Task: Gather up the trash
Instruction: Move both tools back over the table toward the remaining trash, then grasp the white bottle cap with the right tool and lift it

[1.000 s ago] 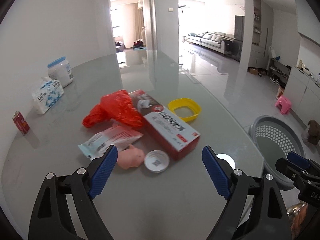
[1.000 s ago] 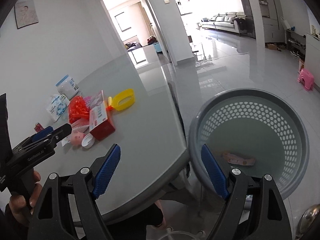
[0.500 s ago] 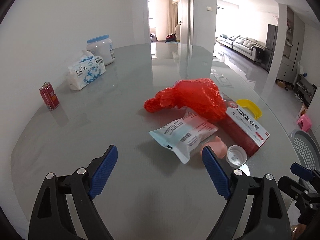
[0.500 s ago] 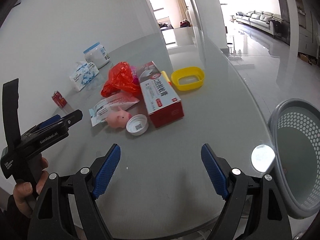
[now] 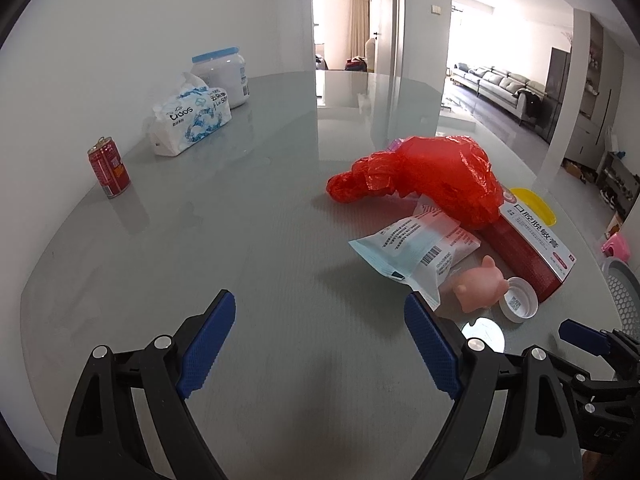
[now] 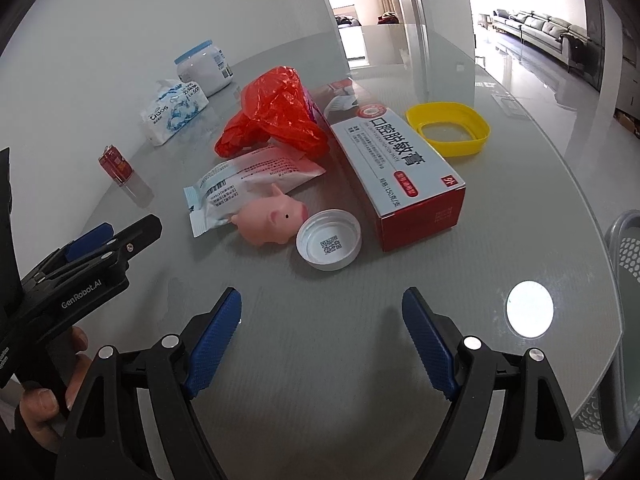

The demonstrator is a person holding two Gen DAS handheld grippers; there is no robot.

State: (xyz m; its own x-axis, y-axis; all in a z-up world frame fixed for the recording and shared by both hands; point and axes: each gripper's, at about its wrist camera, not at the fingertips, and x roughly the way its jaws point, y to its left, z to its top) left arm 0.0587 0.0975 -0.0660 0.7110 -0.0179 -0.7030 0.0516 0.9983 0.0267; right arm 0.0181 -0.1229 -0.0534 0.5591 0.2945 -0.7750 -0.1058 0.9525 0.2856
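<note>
Both claws hang over the near edge of the glass desk (image 6: 520, 208), pointing down at a slant. The left claw (image 5: 320, 336) is released, its blue pads wide apart with only bare glass between them. The right claw (image 6: 322, 334) is likewise spread and holds nothing.

From the right claw, the trash sits in a loose cluster at about twelve o'clock. Nearest is a white cap (image 6: 329, 244), open side up, with a pink toy pig (image 6: 272, 218) touching it at its nine o'clock. A pale printed wrapper (image 6: 248, 184) lies just behind the pig, and a crumpled red plastic bag (image 6: 280, 116) rests partly on its far end. A long red-and-white box (image 6: 400, 168) runs along the bag's three o'clock side, and a yellow lid (image 6: 448, 130) lies just beyond it.

Well apart, towards ten o'clock, stand a red can (image 5: 109, 172), a tissue pack (image 5: 192, 118) and a white jar (image 5: 224, 76). A grey perforated basket (image 6: 624, 248) shows past the desk's edge at three o'clock.
</note>
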